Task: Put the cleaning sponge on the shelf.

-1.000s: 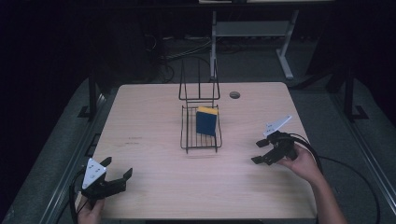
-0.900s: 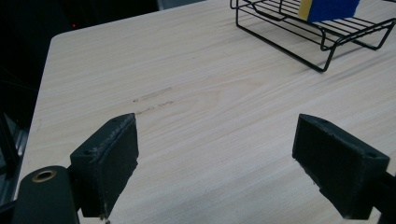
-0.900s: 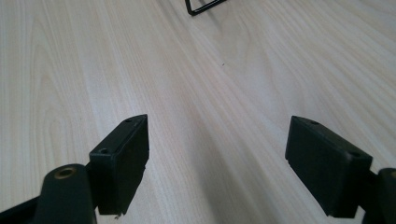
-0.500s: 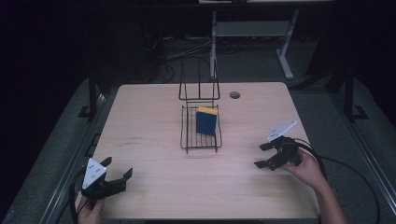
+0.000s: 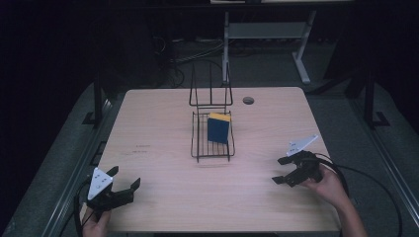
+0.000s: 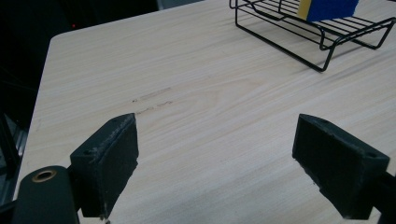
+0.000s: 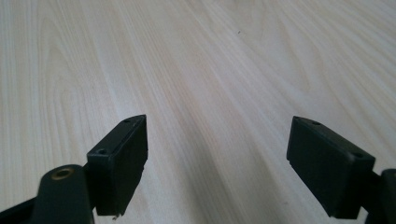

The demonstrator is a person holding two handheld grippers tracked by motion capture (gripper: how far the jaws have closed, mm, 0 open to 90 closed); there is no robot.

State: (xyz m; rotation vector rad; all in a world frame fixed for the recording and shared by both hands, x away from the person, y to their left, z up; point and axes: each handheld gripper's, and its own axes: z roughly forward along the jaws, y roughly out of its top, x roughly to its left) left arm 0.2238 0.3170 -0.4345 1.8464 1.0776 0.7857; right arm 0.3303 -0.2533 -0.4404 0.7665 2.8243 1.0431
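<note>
A black wire rack point(image 5: 212, 143) stands in the middle of the wooden table point(image 5: 163, 128), with a blue and yellow sponge point(image 5: 218, 128) leaning upright in it. The rack point(image 6: 289, 21) and sponge point(image 6: 327, 7) also appear at the top right of the left gripper view. My left gripper point(image 5: 123, 183) sits open near the table's front left corner, nothing between its jaws point(image 6: 215, 168). My right gripper point(image 5: 279, 170) is open at the front right, low over bare wood point(image 7: 217, 163), well apart from the rack.
A small round hole point(image 5: 248, 100) lies in the table top near the far edge. A white-legged stand point(image 5: 267, 34) and cables are on the dark floor beyond. Cables trail from both grippers off the table's front.
My right gripper has drawn back toward the front right of the table, away from the rack. The left gripper has stayed put.
</note>
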